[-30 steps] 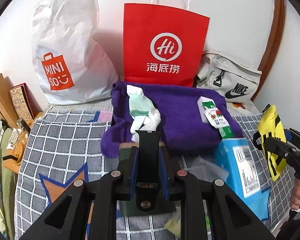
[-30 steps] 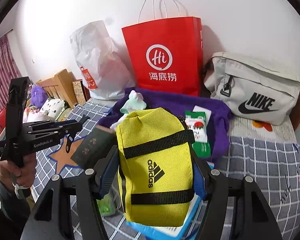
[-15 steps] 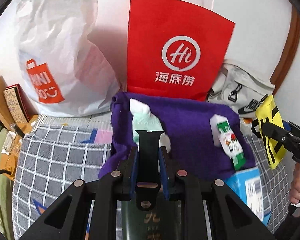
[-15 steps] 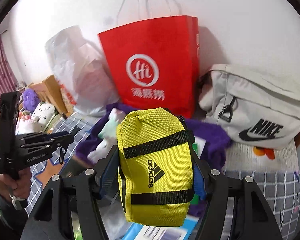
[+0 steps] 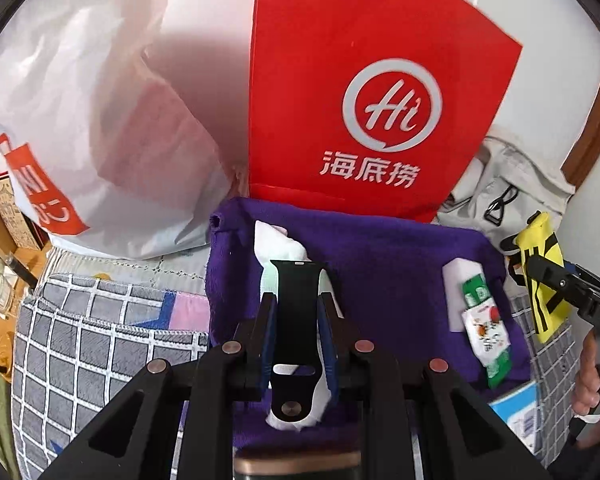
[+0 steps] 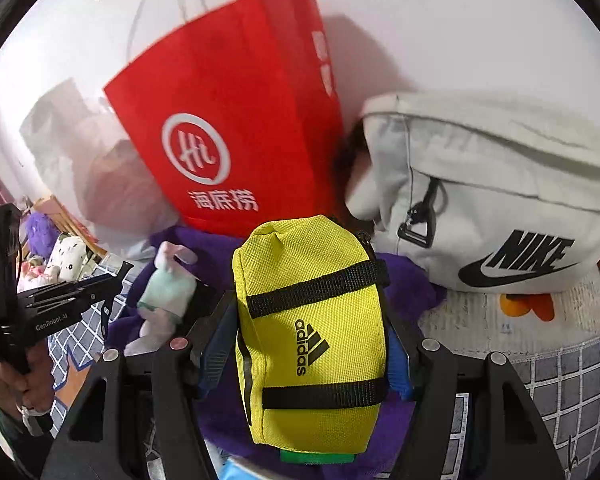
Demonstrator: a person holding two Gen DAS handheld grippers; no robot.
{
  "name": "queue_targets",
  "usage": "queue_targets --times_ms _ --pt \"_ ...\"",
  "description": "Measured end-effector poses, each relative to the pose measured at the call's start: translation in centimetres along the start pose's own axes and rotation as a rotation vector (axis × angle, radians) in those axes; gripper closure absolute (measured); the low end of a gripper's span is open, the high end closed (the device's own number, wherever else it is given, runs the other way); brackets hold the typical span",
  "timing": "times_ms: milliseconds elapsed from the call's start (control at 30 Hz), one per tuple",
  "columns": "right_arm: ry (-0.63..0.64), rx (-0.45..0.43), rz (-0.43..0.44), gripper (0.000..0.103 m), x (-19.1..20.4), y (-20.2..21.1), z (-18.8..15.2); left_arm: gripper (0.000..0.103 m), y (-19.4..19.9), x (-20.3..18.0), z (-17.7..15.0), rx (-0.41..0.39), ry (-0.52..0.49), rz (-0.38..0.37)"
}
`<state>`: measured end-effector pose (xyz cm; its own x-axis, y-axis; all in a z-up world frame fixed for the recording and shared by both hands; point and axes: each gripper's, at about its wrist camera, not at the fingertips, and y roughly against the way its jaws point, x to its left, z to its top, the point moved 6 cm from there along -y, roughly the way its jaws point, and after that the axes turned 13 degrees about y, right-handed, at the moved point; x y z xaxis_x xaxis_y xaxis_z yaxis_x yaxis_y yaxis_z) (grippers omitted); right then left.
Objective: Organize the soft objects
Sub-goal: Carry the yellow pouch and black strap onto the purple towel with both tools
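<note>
My left gripper (image 5: 296, 304) is shut on a black watch strap (image 5: 296, 320), which stands upright between the blue pads. Just beyond and beneath it a white and mint sock bundle (image 5: 276, 240) lies on a purple towel (image 5: 400, 272). My right gripper (image 6: 308, 320) is shut on a yellow Adidas pouch (image 6: 312, 332), with the pads pressing on its two sides. That pouch (image 5: 540, 272) also shows at the right edge of the left wrist view. In the right wrist view, the left gripper (image 6: 116, 280) hangs at the left, near the sock bundle (image 6: 164, 288).
Against the wall stand a red paper bag (image 5: 360, 100), a white plastic shopping bag (image 5: 80, 120) and a grey Nike bag (image 6: 500, 200). A green and white packet (image 5: 480, 320) lies on the towel, with a blue box (image 5: 520, 412) beside it. A checked bedspread (image 5: 80, 340) lies underneath.
Both grippers have moved forward toward the bags at the wall, which now loom larger. The left one has come over the purple towel and socks. Both grips are unchanged.
</note>
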<state>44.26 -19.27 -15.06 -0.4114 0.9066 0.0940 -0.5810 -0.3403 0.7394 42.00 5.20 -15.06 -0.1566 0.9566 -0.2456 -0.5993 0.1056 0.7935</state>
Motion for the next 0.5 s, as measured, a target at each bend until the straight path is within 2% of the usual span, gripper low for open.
queue_targets --times_ms 100,500 --pt "0.004 0.027 0.006 0.038 -0.3 -1.1 -0.5 0.083 -0.8 0.4 0.1 -0.008 0.002 0.025" --pt "-0.054 0.096 0.044 0.038 -1.4 -4.9 -1.9 0.083 -3.7 0.8 -0.4 0.054 0.024 0.006"
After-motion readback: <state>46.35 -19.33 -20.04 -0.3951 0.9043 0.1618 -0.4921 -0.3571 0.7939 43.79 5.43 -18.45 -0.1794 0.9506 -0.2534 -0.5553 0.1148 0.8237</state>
